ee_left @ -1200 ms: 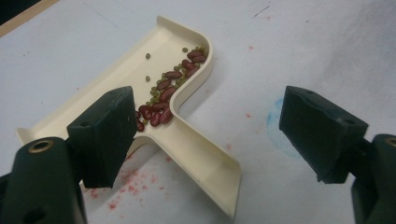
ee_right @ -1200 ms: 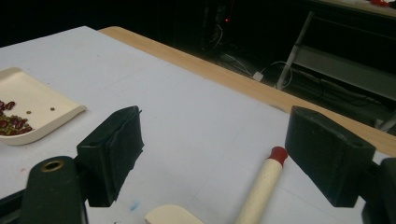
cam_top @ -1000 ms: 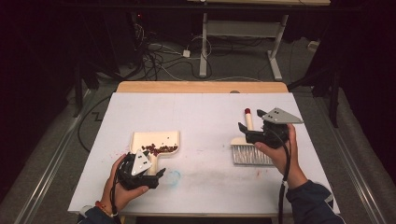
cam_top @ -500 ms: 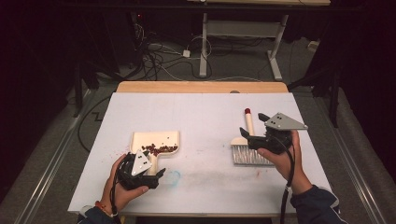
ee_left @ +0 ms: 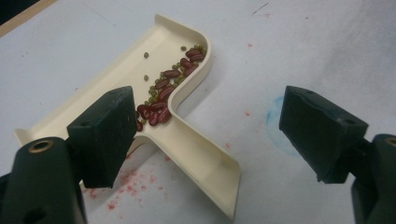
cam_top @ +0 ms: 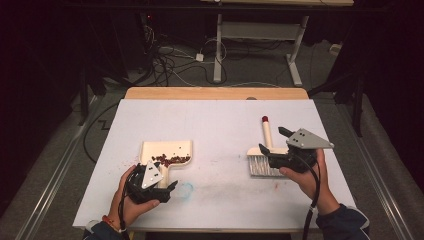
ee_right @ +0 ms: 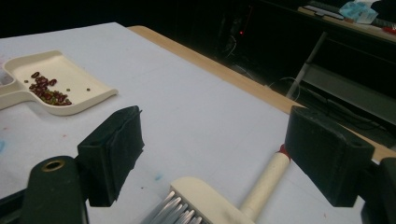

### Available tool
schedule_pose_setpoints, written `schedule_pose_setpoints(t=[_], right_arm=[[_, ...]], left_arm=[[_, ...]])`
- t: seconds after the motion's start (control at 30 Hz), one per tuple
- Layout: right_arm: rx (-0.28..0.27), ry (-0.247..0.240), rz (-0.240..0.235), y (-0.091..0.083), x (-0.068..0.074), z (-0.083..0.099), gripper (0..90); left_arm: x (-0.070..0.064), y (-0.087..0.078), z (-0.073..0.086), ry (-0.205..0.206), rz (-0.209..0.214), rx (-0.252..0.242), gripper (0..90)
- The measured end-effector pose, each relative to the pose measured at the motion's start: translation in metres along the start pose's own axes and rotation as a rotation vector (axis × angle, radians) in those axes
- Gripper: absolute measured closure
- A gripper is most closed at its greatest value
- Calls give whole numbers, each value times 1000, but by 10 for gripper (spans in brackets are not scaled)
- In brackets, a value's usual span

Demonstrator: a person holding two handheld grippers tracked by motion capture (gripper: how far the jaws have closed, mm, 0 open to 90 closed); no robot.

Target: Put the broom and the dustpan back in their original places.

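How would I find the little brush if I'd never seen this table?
Look at the white table, on its right half. The brush lies flat under the open right gripper. Unlike the cream dustpan with beans, it has grey bristles and a red-tipped handle.

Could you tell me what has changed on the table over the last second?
The right claw has drawn back toward the person and the table's right edge, off the brush, and stands open. The brush lies flat on the table. The left claw stays open near the dustpan handle, and the beans remain in the pan.
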State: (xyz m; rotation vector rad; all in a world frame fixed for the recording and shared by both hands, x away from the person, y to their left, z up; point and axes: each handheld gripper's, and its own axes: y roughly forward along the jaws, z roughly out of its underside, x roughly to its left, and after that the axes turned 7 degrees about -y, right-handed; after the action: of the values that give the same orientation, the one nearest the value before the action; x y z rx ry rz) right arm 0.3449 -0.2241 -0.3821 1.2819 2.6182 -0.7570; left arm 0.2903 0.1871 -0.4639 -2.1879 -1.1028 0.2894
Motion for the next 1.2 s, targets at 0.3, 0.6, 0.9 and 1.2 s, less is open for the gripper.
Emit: schedule_pose_setpoints(t=[0.3,0.6,0.9,1.2], right_arm=[[-5,-30,-2,-6,4,8,194],[-1,-43,-7,-9,7,20,194],[16,-45,0,-12,9,33,194],[13,-40,-13,-17,12,48,195]], left_arm=[[-1,1,0,2,0,0,192],[-1,1,0,5,-2,-1,192],[-1,1,0,9,-5,0,192],[-1,1,1,17,-14,5,192]])
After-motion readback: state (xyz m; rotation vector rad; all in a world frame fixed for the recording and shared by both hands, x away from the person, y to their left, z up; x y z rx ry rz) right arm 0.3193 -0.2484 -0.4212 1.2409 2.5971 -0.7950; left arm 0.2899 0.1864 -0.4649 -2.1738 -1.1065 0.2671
